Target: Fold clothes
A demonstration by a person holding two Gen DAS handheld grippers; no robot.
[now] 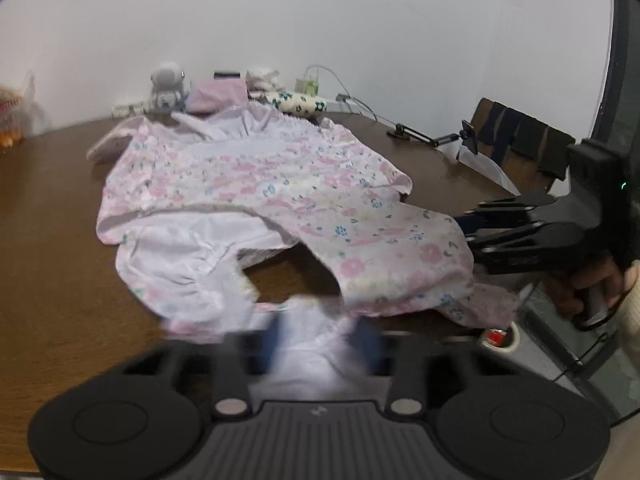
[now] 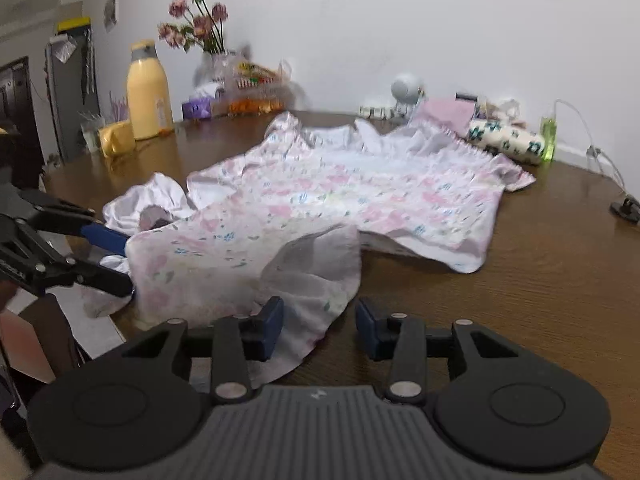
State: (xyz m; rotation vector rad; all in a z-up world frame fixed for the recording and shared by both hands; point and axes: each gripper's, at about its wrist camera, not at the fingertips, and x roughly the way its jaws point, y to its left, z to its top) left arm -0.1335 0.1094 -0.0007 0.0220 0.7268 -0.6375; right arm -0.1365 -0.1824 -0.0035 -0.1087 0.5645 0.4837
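I see the floral garment [image 1: 280, 184] spread across the brown wooden table [image 1: 48, 208], pink and blue flowers on pale fabric, white lining turned out on the near hem. Its near edge hangs toward the table's front edge.

My left gripper [image 1: 316, 340] has cloth bunched between its blue pads; this view is motion-blurred. The pads are not far apart, but I cannot tell if they actually pinch it. From the right wrist camera the left gripper [image 2: 124, 260] comes in from the left with its blue finger against the garment's [image 2: 320, 200] edge, closure still unclear.

My right gripper [image 2: 320, 328] stands with its fingers apart, a fold of hem lying between them and nearer the left pad [image 2: 272, 320], nothing clamped. In the left wrist view it [image 1: 468, 232] reaches in from the right, tips at the garment's right edge, a hand [image 1: 592, 288] on its handle.

Back of table near the wall: a small white astronaut figure [image 1: 166, 88], a folded pink cloth [image 1: 218, 94], a floral roll [image 1: 298, 104]. Right view also shows a yellow bottle [image 2: 148, 92] and flowers in a vase [image 2: 200, 16] at the left rear.
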